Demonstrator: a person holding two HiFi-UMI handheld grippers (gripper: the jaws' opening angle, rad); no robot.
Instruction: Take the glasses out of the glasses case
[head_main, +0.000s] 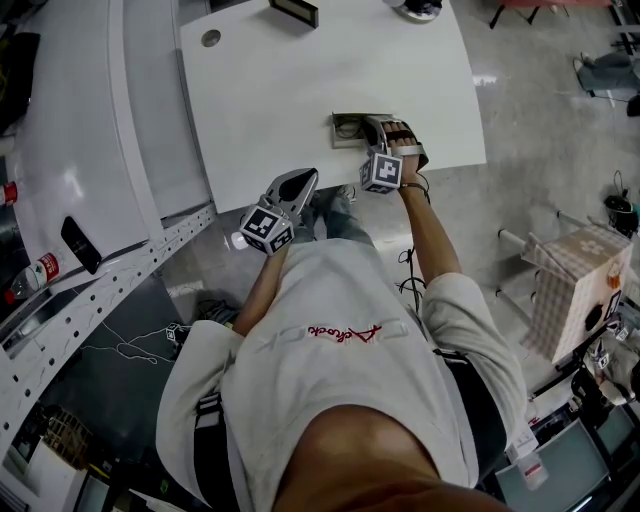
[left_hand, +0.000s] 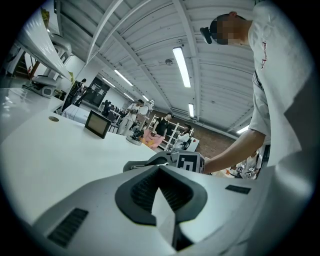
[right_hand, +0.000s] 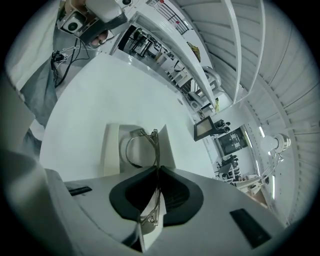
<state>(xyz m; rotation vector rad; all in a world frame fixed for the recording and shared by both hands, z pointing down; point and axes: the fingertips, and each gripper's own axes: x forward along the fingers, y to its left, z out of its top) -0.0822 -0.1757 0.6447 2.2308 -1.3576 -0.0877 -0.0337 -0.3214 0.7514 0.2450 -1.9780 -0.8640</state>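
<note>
The right gripper (right_hand: 157, 170) has its fingers clenched on the thin frame of the glasses (right_hand: 154, 135), which stand on edge with the far lens over the open case (right_hand: 111, 150). The case lies on the white counter (right_hand: 100, 90), near its edge by the person. The left gripper (left_hand: 160, 169) hovers at that edge, well apart from the case, with its fingers closed together and nothing between them.
</note>
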